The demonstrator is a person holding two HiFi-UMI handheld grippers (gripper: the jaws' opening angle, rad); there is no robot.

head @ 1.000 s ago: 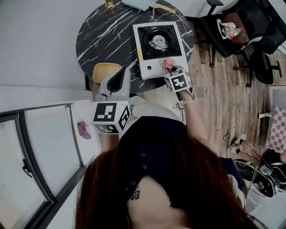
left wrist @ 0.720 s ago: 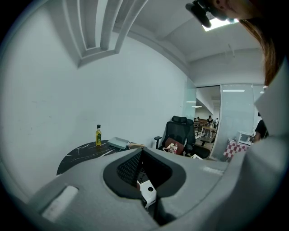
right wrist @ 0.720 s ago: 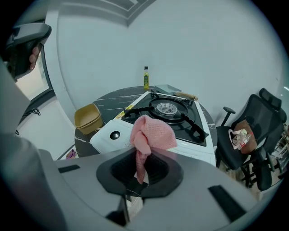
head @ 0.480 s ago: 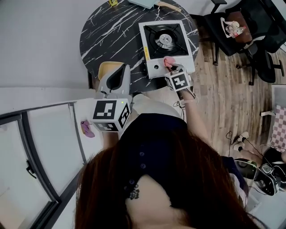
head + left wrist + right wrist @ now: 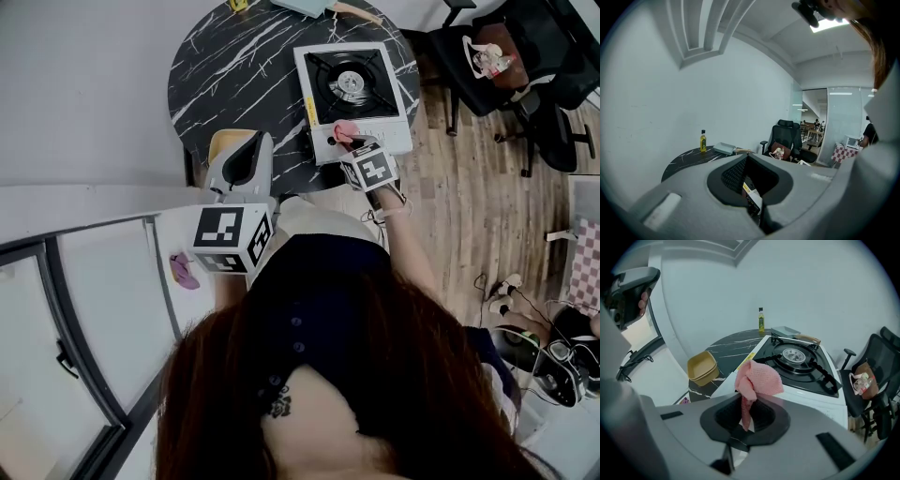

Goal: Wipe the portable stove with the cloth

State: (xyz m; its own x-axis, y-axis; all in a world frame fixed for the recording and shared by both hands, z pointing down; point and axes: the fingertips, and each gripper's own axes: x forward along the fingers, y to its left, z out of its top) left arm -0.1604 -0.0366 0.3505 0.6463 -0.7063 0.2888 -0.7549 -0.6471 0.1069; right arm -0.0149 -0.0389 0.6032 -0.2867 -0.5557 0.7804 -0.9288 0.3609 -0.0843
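The portable stove (image 5: 322, 78), white with a black burner top, sits on the round black marble table (image 5: 234, 66). My right gripper (image 5: 351, 145) is shut on a pink cloth (image 5: 344, 132) held at the stove's front panel. In the right gripper view the cloth (image 5: 757, 379) bunches up out of the jaws in front of the stove (image 5: 801, 363). My left gripper (image 5: 249, 142) hovers at the table's near edge, left of the stove, its jaws together with nothing in them. The left gripper view shows only a slice of the stove's edge (image 5: 751, 193) past the jaws.
A yellow bowl (image 5: 702, 367) sits on the table left of the stove, partly under my left gripper. An oil bottle (image 5: 761, 320) and a grey tray (image 5: 785, 331) stand at the table's far side. Black office chairs (image 5: 487, 56) stand to the right on the wooden floor.
My right gripper has carried the pink cloth leftward along the stove's front panel. The left gripper has kept its place by the table edge.
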